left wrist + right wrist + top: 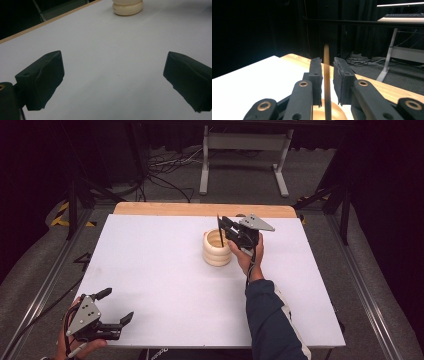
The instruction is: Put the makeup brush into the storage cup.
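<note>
A cream ribbed holder stands on the white table, right of its middle. Just behind and above the holder, my right gripper is shut on a thin dark stick. The stick is upright, its lower end inside the holder's mouth. In the right gripper view the stick runs up between the two jaws of the right gripper, and the holder's rim glows below. My left gripper rests open at the table's near left corner. Only bare table lies between the left gripper's jaws, with the holder far ahead.
A wooden strip edges the table's far side. Beyond it are a white desk frame and loose cables on the floor. Metal rails run along both sides of the table.
</note>
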`<state>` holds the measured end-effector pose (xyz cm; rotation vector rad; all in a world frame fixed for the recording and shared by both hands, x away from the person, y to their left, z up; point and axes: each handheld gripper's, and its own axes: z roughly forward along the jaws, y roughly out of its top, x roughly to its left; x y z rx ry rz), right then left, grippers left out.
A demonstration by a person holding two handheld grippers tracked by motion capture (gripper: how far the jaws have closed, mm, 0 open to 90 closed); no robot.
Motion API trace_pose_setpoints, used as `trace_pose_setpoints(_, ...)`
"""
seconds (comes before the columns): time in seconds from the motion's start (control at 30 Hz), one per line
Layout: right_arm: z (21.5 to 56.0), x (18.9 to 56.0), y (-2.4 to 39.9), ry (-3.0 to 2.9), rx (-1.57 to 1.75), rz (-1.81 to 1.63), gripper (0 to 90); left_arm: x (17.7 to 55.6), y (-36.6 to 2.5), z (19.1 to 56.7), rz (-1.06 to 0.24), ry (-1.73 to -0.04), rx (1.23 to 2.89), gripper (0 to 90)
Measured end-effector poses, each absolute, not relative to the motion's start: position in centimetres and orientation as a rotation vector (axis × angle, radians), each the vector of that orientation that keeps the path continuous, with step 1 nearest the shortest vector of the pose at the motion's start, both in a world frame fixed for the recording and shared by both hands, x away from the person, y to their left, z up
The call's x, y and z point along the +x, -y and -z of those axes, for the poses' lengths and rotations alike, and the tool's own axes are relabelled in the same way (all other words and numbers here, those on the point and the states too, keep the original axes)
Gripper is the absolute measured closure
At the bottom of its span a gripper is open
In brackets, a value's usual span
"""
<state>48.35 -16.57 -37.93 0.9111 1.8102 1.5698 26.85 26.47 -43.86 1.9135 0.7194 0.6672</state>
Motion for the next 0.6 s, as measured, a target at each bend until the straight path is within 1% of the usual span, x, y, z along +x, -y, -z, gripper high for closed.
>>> trace_pose_setpoints(0.03,37.9,48.3,16.6,-1.81,0.911,-1.57,77.4,26.8,-26.5,43.9,-0.667,-0.719,1.913,4.1)
trace_pose_setpoints(0.13,37.9,48.2,16.7,-1.808,0.915,-1.571,72.5,26.9,-26.5,43.9,-0.663,-0.72,1.914,4.1)
trace_pose_setpoints(0.27,37.7,48.0,16.9,-1.802,0.913,-1.568,71.4,26.9,-26.5,43.9,-0.663,-0.718,1.915,4.1)
trace_pose_setpoints(0.43,37.1,47.6,16.9,-1.808,0.885,-1.556,66.7,26.9,-26.5,43.9,-0.667,-0.721,1.914,4.2)
trace_pose_setpoints(0.53,36.8,47.4,16.9,-1.807,0.873,-1.55,61.4,26.9,-26.5,43.9,-0.666,-0.726,1.909,4.1)
trace_pose_setpoints(0.6,36.5,47.2,17.0,-1.794,0.876,-1.547,56.3,26.9,-26.5,43.9,-0.667,-0.723,1.911,4.2)
